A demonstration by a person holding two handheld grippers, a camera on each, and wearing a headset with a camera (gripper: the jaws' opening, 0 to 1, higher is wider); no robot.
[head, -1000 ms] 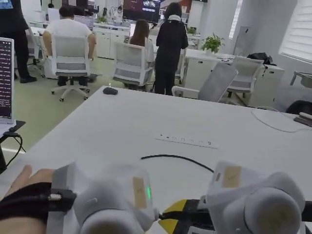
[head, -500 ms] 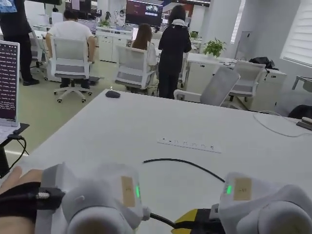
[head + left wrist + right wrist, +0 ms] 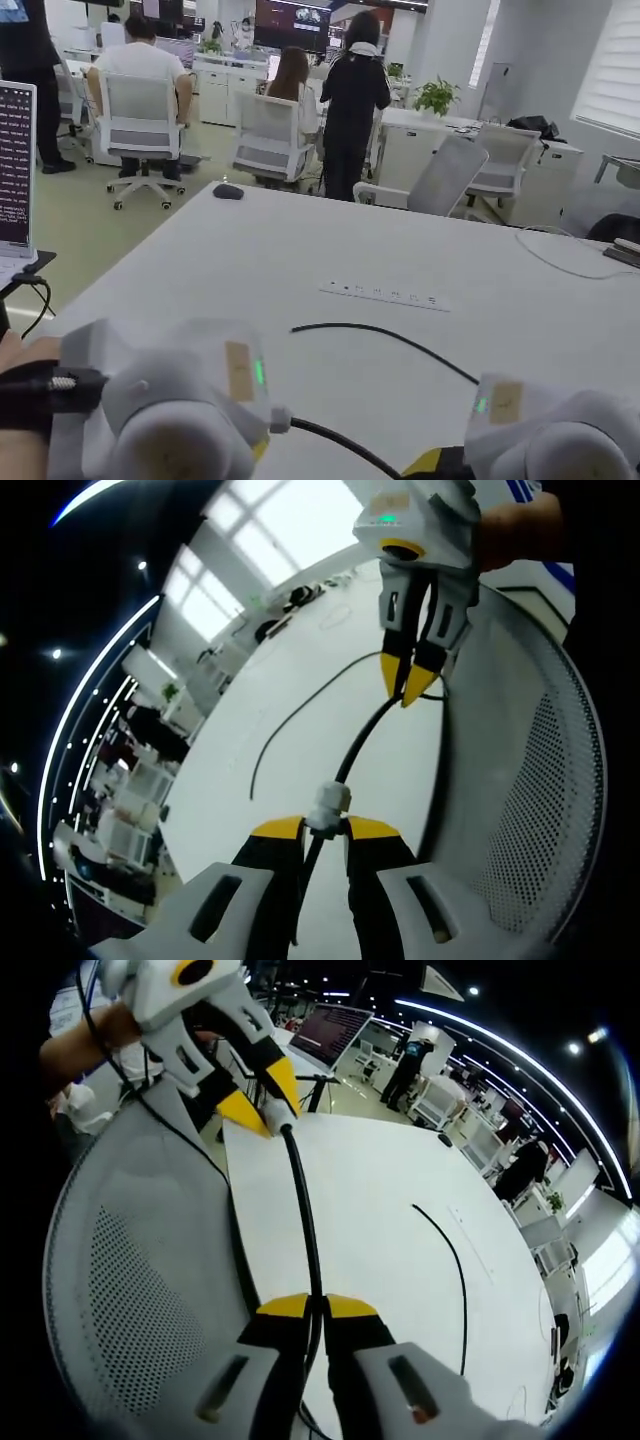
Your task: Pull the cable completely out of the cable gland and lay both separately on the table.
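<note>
Here, the left gripper (image 3: 325, 830), bottom centre of its own view, has its yellow tips nipped on the white gland (image 3: 327, 802). The right gripper (image 3: 315, 1307), bottom centre of its view, is pressed shut on the black cable (image 3: 300, 1210) a little way along. The cable spans the gap between them and is not yet out of the gland. Its free tail curves across the table (image 3: 250, 260) mid-frame in the head view. The gland looks hard, light and smooth, so a grip across its body should hold. The cable looks rubbery and limp. I judge it best pinched near the gland and drawn straight along the bore, since the seal may drag.
</note>
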